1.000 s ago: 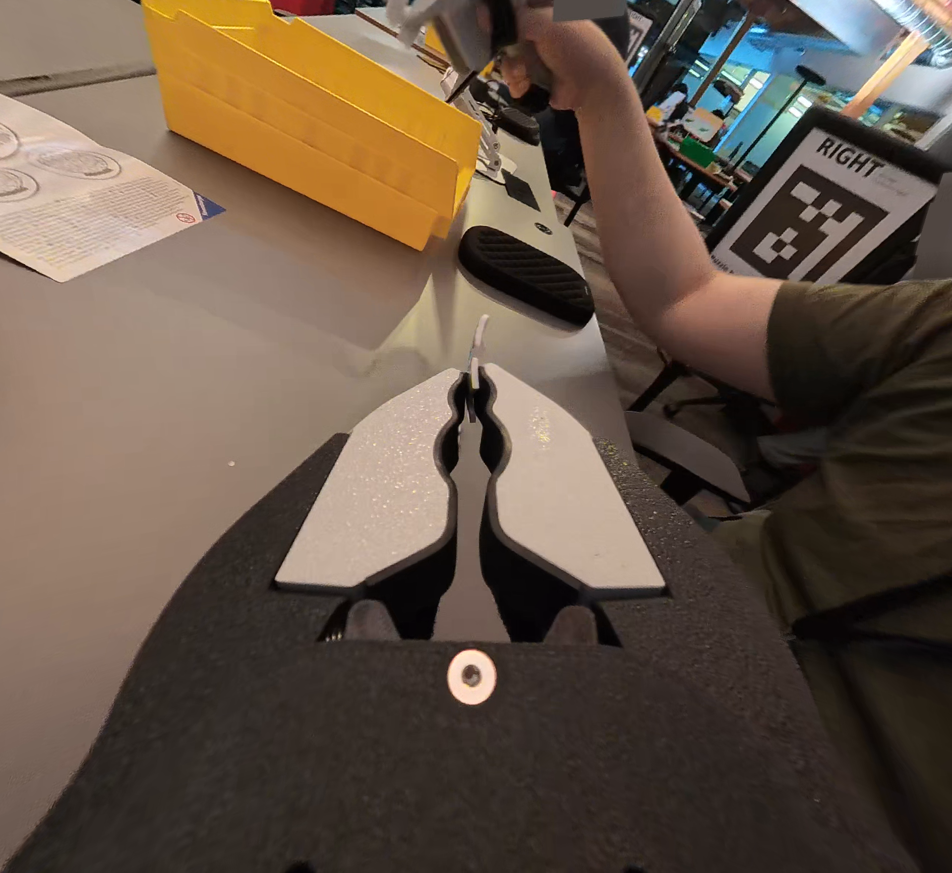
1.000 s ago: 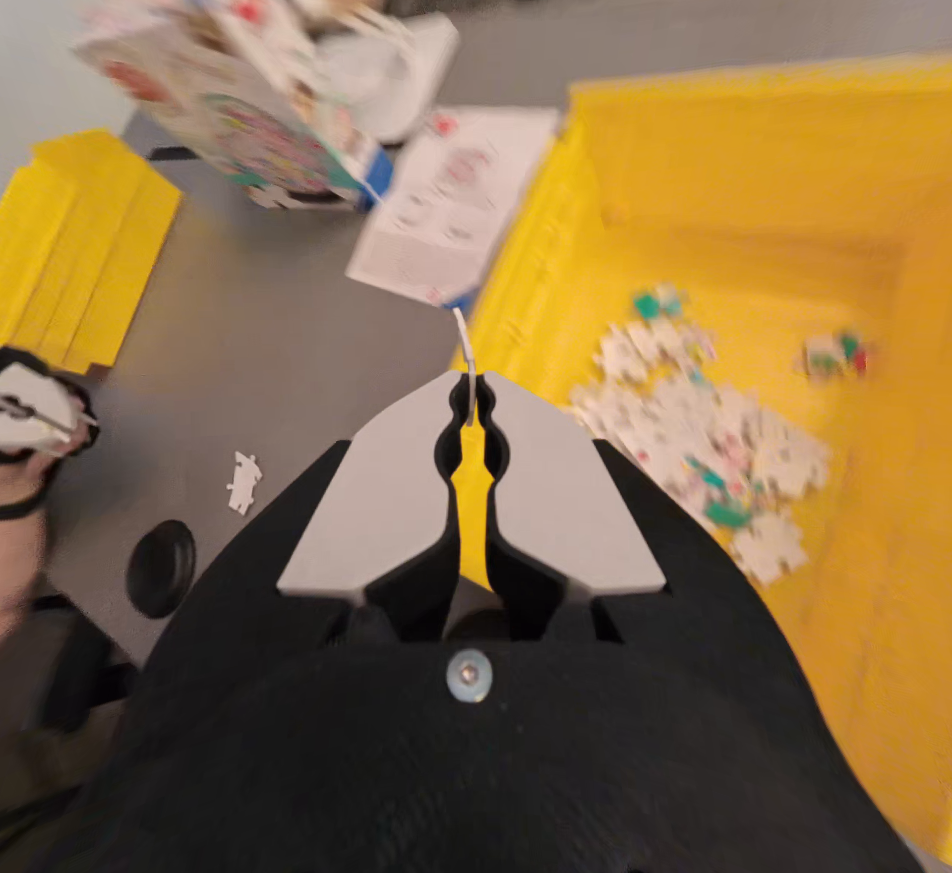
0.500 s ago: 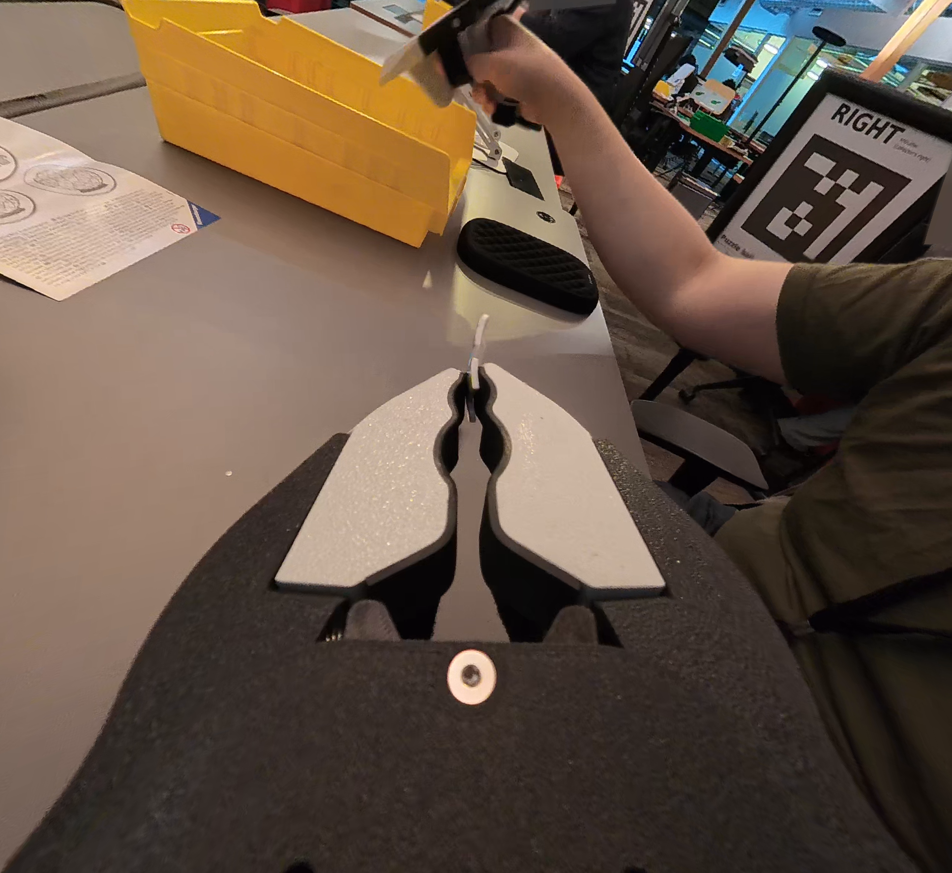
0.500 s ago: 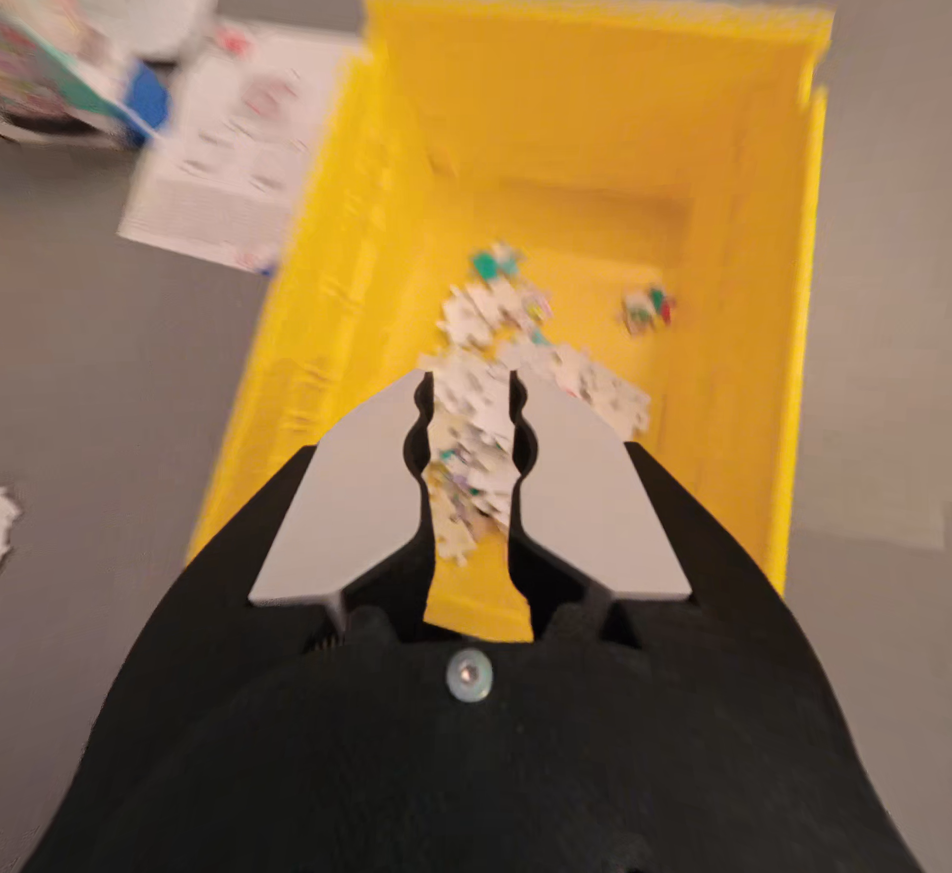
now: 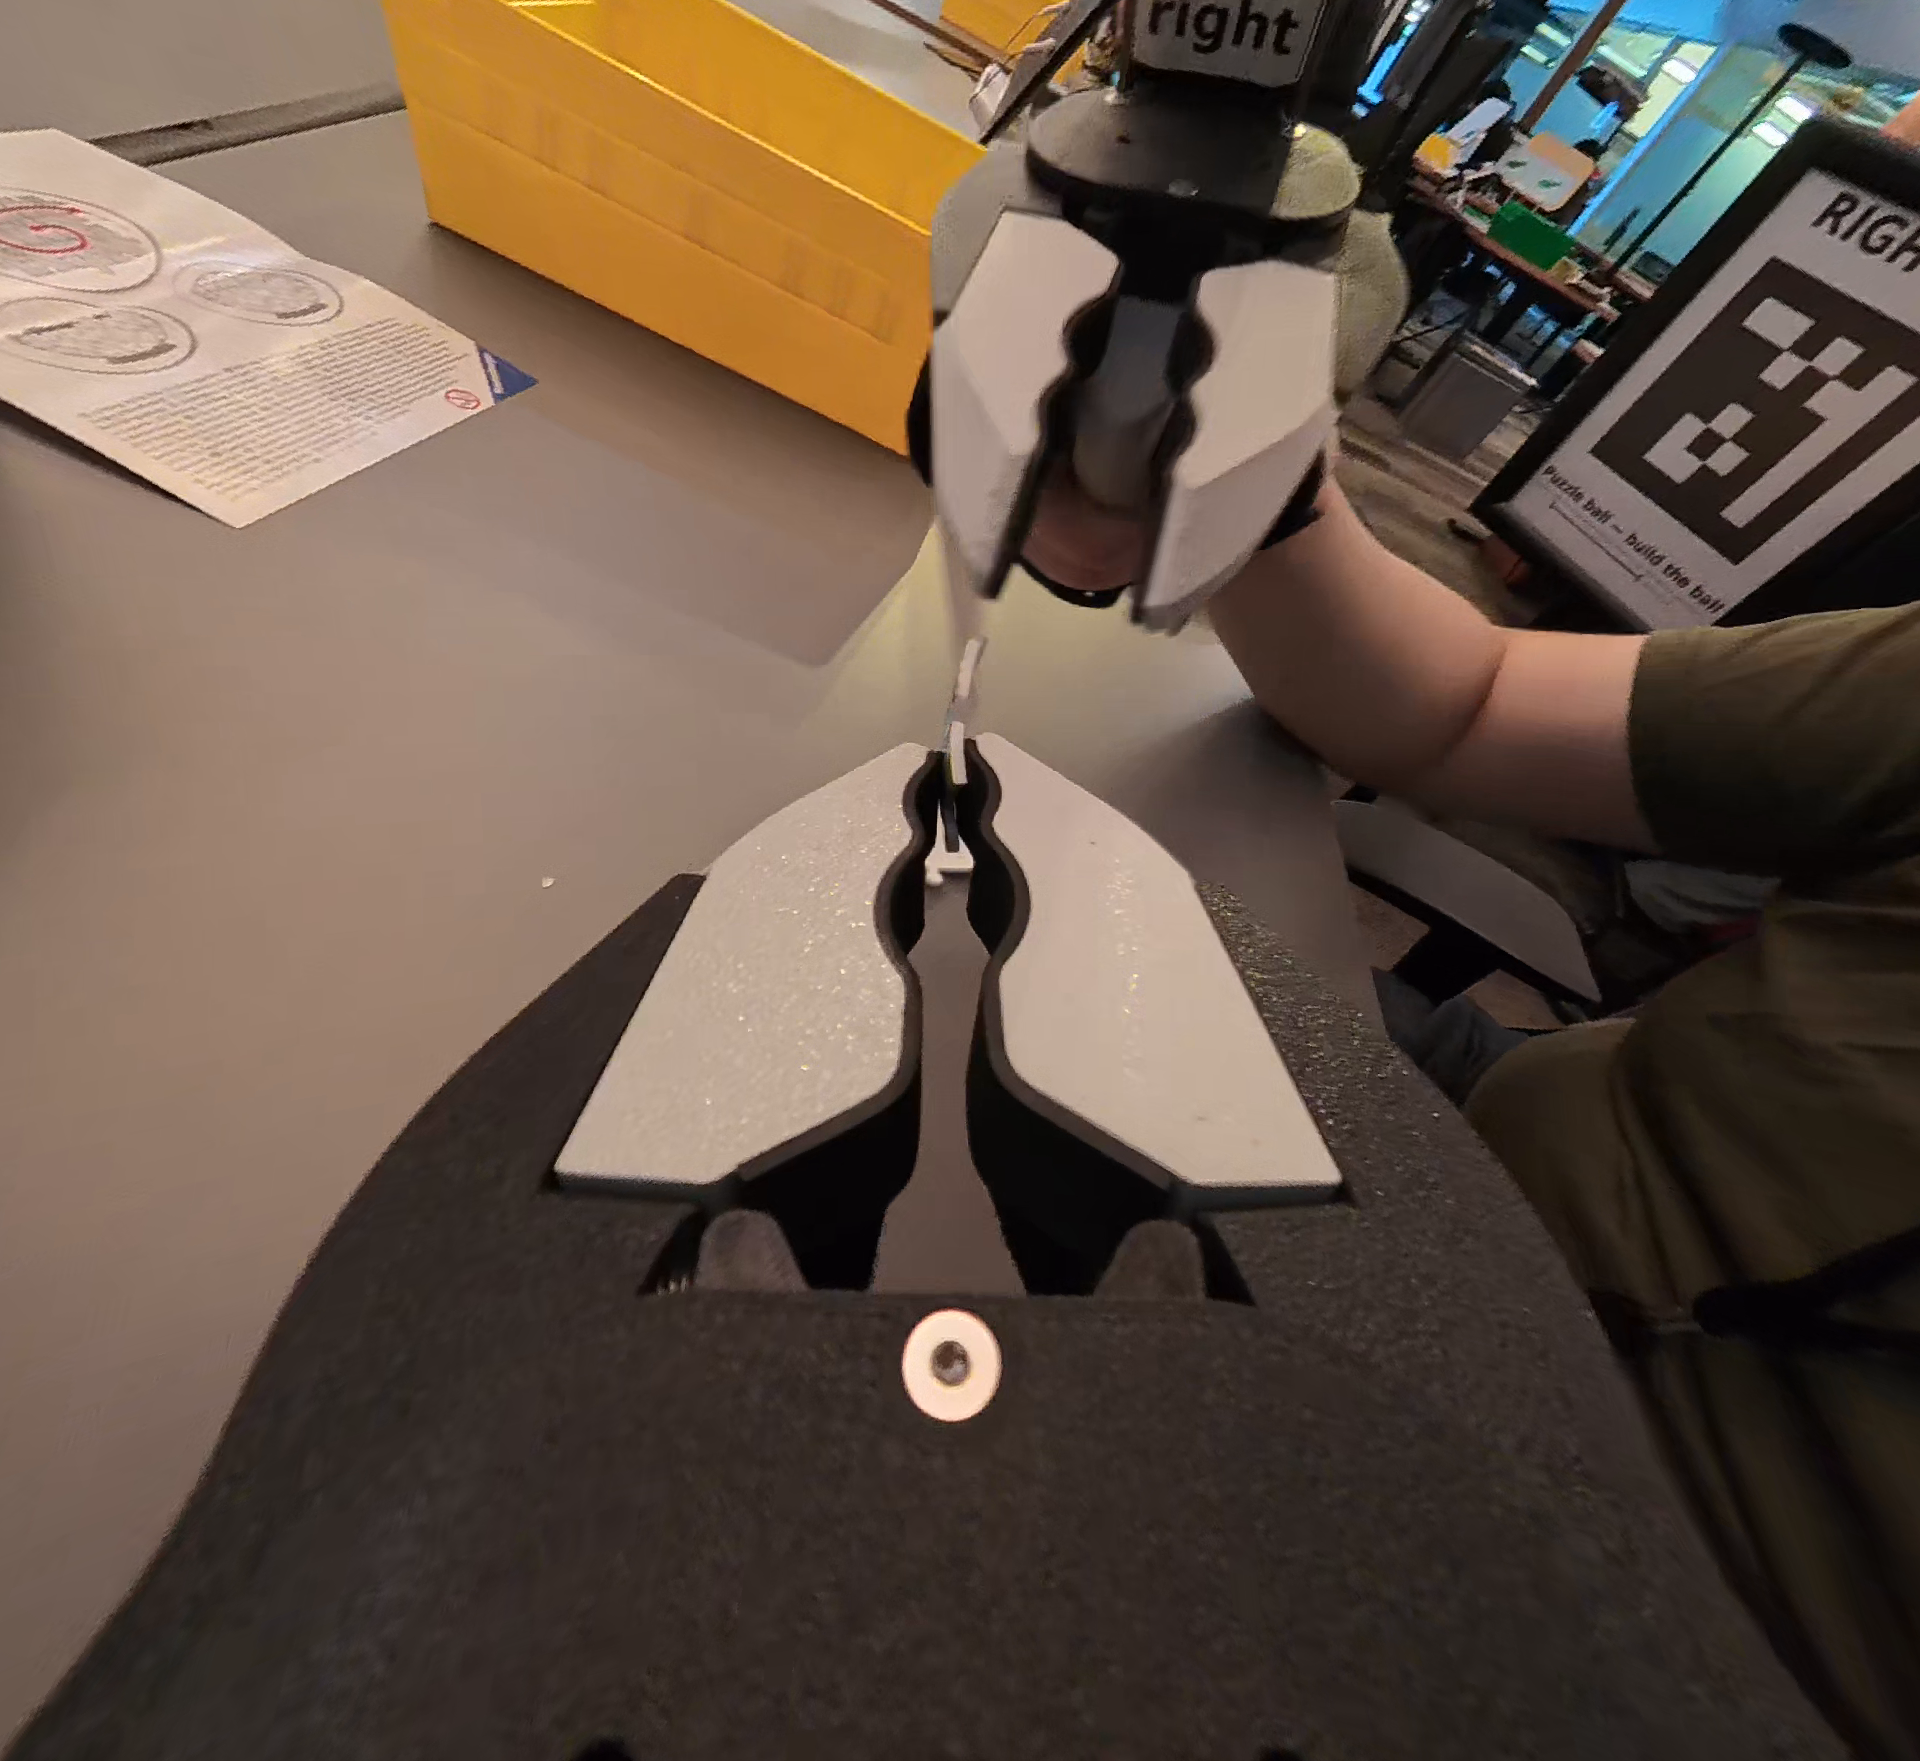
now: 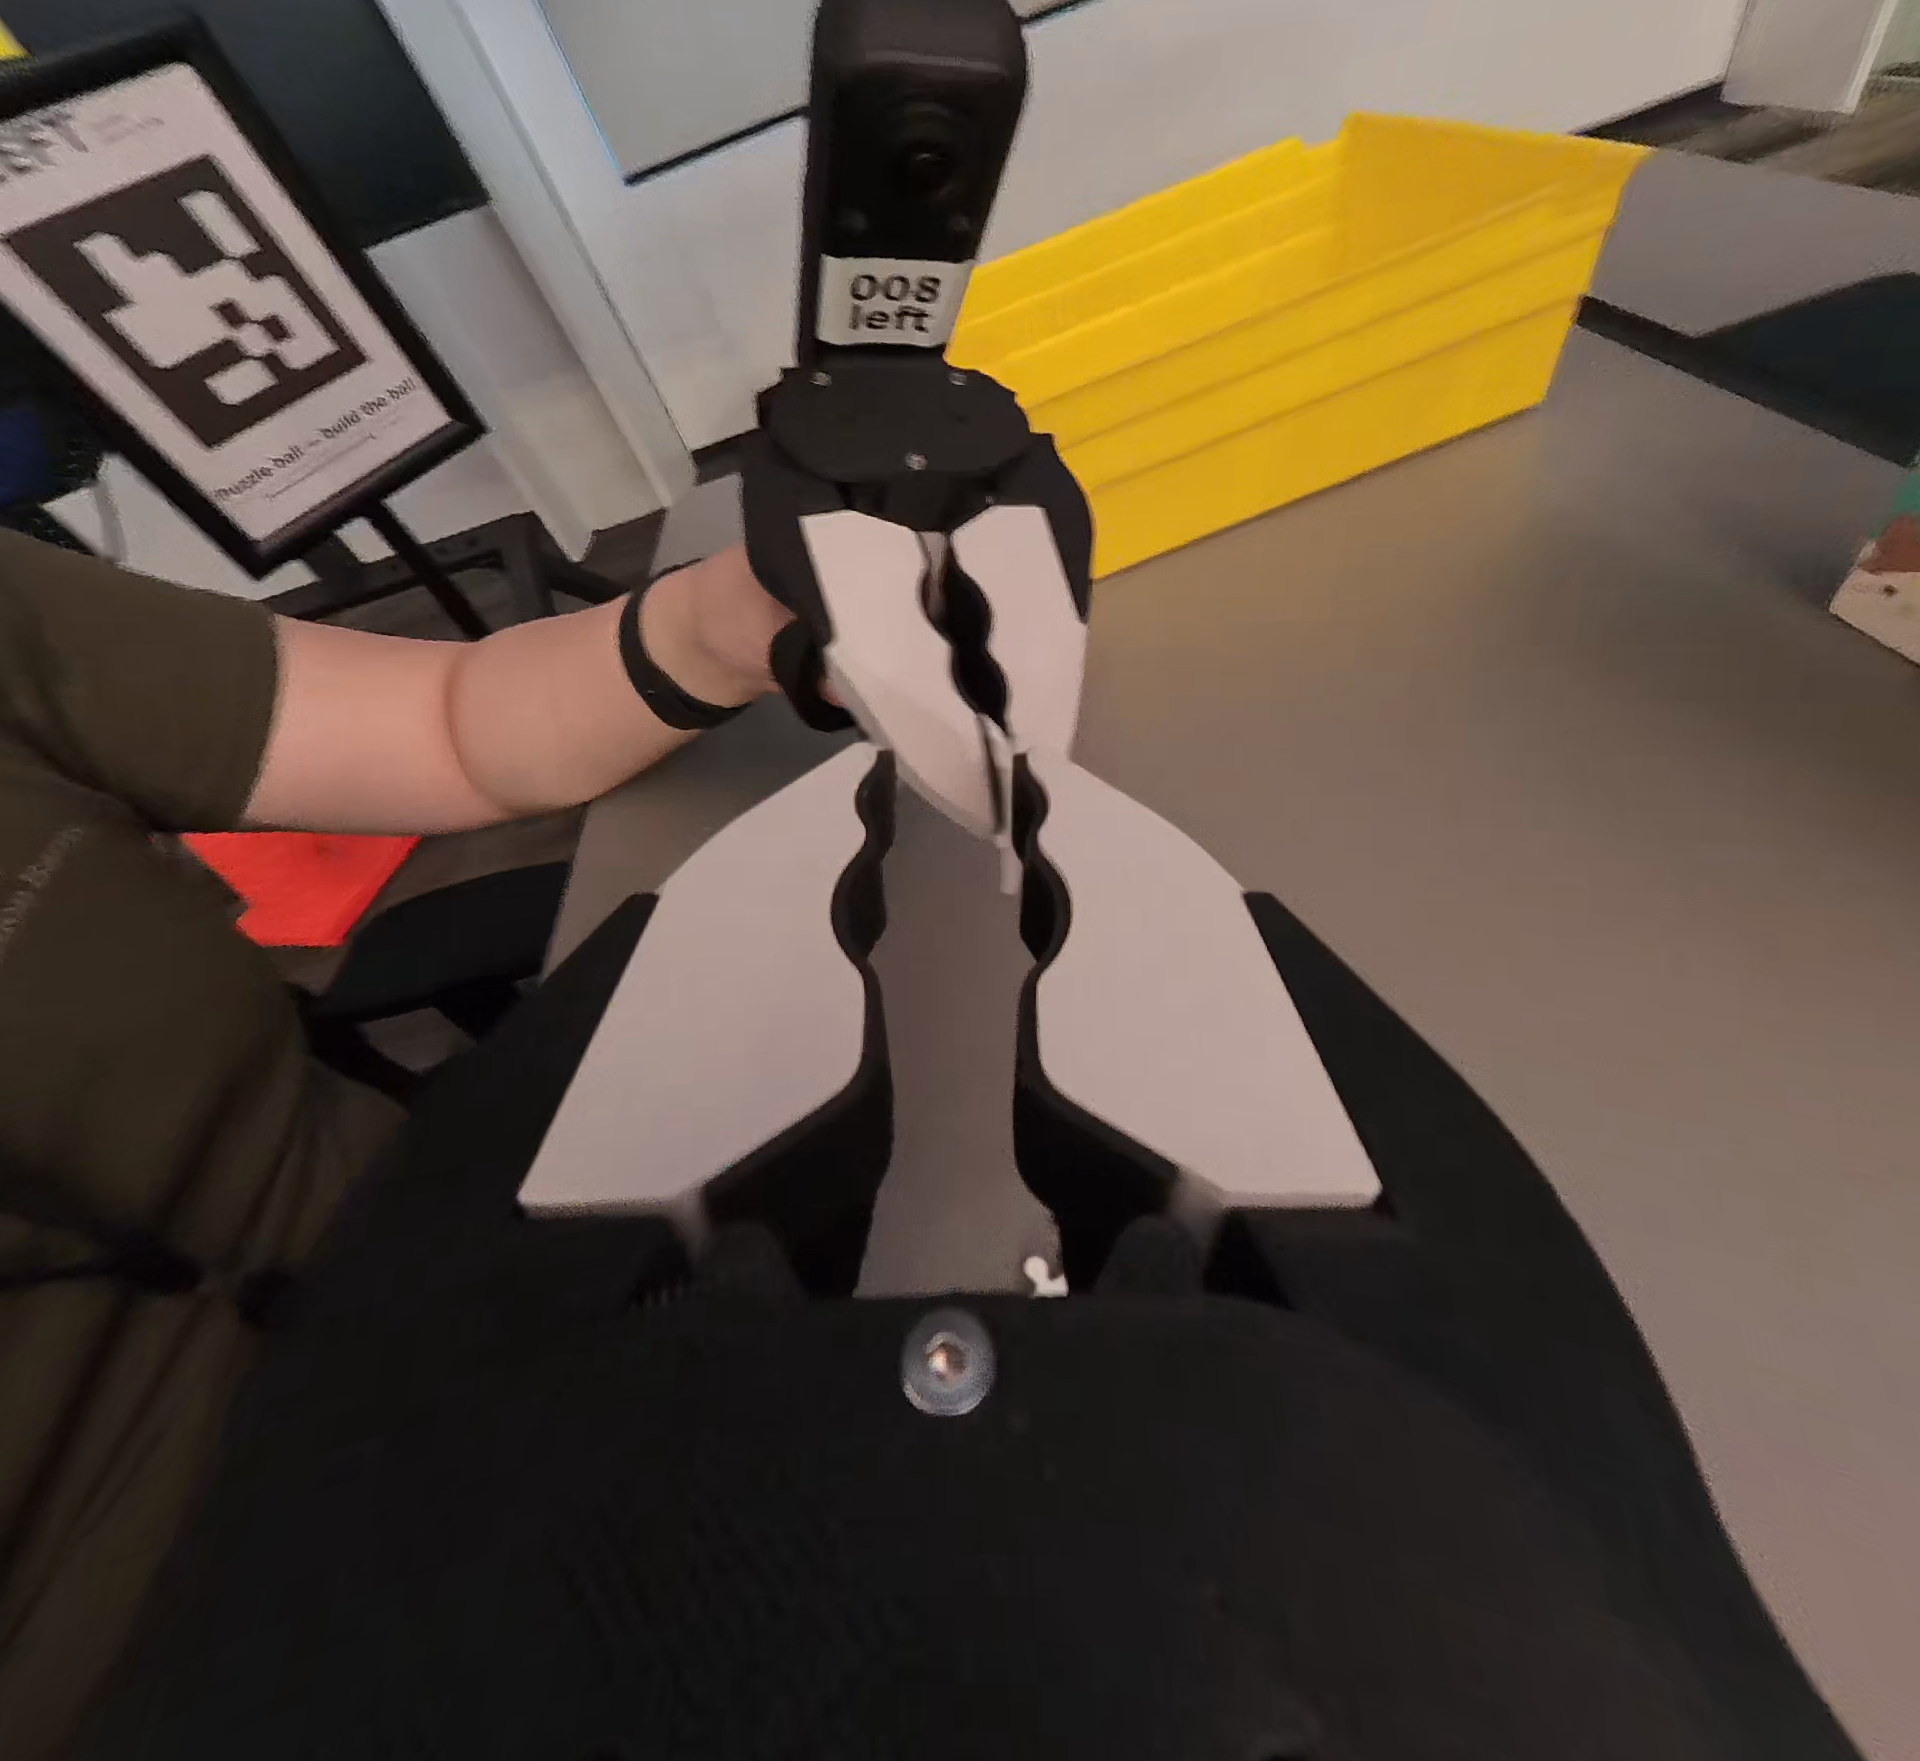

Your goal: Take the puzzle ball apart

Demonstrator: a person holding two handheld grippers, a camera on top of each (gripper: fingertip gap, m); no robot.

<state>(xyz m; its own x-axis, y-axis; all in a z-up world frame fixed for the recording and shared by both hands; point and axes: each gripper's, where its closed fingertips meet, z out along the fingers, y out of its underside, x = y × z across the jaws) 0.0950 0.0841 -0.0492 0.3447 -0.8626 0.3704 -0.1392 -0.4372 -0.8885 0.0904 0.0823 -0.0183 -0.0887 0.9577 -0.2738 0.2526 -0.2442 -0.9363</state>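
My left gripper [image 5: 956, 755] is shut on a thin white puzzle piece [image 5: 966, 693], held edge-on and sticking out past the tips above the grey table [image 5: 416, 776]. My right gripper [image 6: 951, 771] is open and empty. It faces the left gripper tip to tip. In the right wrist view the left gripper [image 6: 987, 807] and its piece [image 6: 1004, 844] sit between my right fingers, close to the right-hand one. In the left wrist view the right gripper [image 5: 1070, 599] hangs just above the piece. No whole ball shows.
A yellow bin [image 5: 675, 184] stands at the back of the table, beside a printed leaflet [image 5: 208, 340]. Another yellow bin [image 6: 1299, 340] stands behind the left gripper. A small white piece [image 6: 1042, 1275] lies on the table. Marker signs [image 5: 1756, 402] stand beside the table. My left and right fingertips are right by each other.
My right gripper opened over the yellow bin, its piece gone from the jaws, then swung back to face the left gripper. The left gripper stayed shut on its piece.
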